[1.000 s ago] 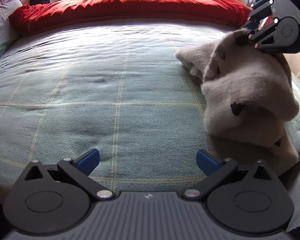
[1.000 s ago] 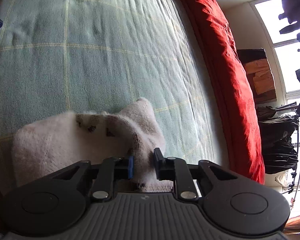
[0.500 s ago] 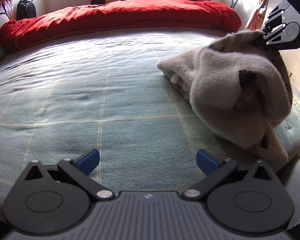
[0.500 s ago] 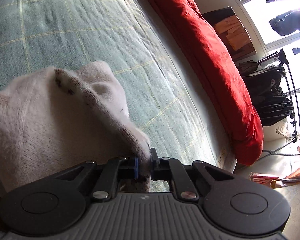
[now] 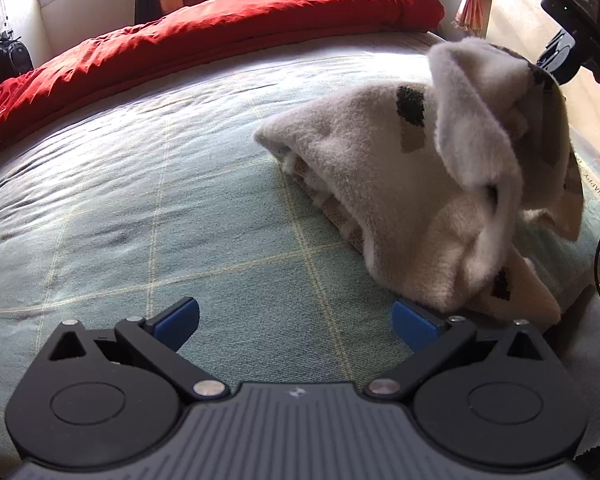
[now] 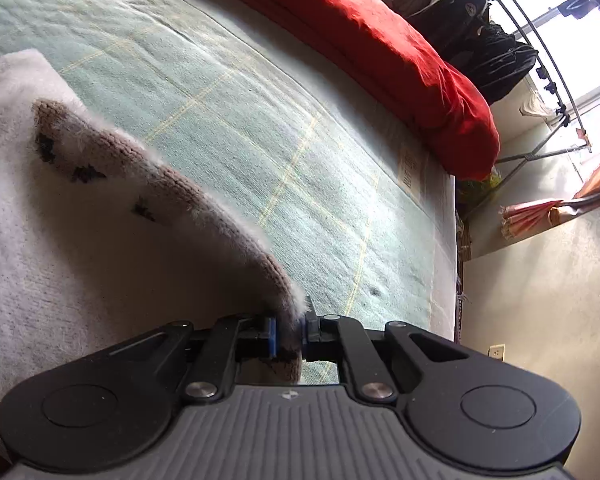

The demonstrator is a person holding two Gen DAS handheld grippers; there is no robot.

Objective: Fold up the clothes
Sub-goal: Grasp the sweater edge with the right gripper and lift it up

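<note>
A fluffy white sweater with brown and black patches lies bunched on the right side of the green checked bedspread. My right gripper is shut on a brown-edged part of the sweater and holds it lifted above the bed; its body shows at the top right of the left wrist view. My left gripper is open and empty, low over the bedspread, just left of the sweater's near edge.
A red duvet is rolled along the far side of the bed, also in the right wrist view. The bed's edge drops to the floor. A clothes rack with dark garments stands by the window.
My right gripper has risen further with the sweater's edge, pulling the garment up into a peak. My left gripper has moved closer to the sweater and stays open.
</note>
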